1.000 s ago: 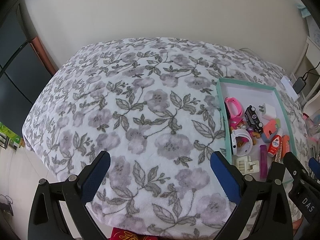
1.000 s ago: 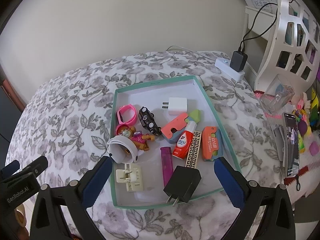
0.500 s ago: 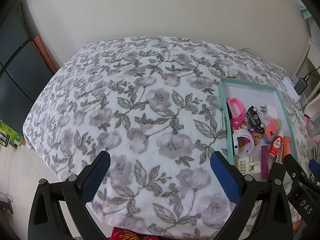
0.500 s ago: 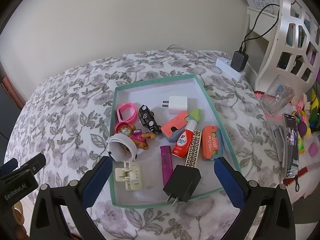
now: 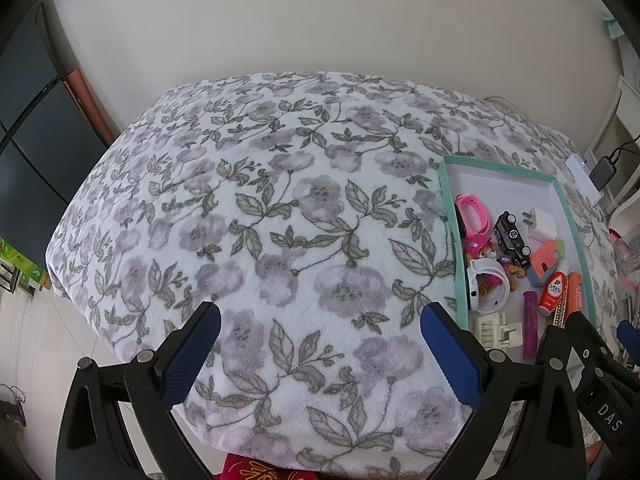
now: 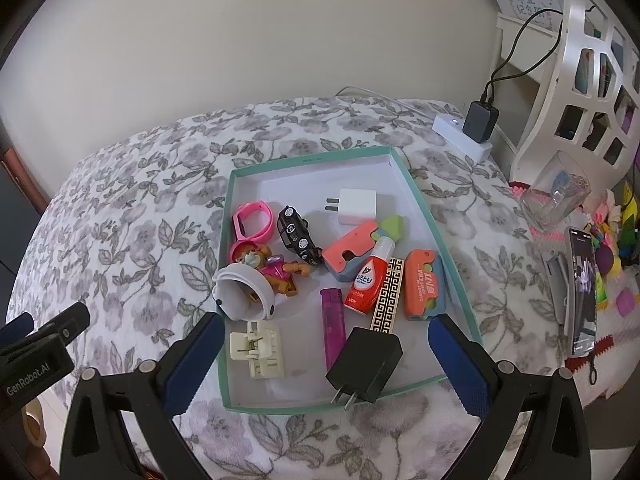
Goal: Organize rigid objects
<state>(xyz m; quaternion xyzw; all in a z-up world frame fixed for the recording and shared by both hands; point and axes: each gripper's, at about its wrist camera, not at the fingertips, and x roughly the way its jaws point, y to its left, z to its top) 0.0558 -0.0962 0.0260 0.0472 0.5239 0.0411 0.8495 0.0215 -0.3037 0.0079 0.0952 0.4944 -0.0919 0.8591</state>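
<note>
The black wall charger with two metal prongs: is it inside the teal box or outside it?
Inside. The black wall charger lies on the white floor of the teal box, near its front wall, prongs toward that wall.

Colours in the teal-rimmed white cardboard tray

Grey-and-lilac floral fleece blanket beneath; inside, a pink rubber wristband, black toy car, purple plastic lighter, white wall charger, black square charger.
</note>
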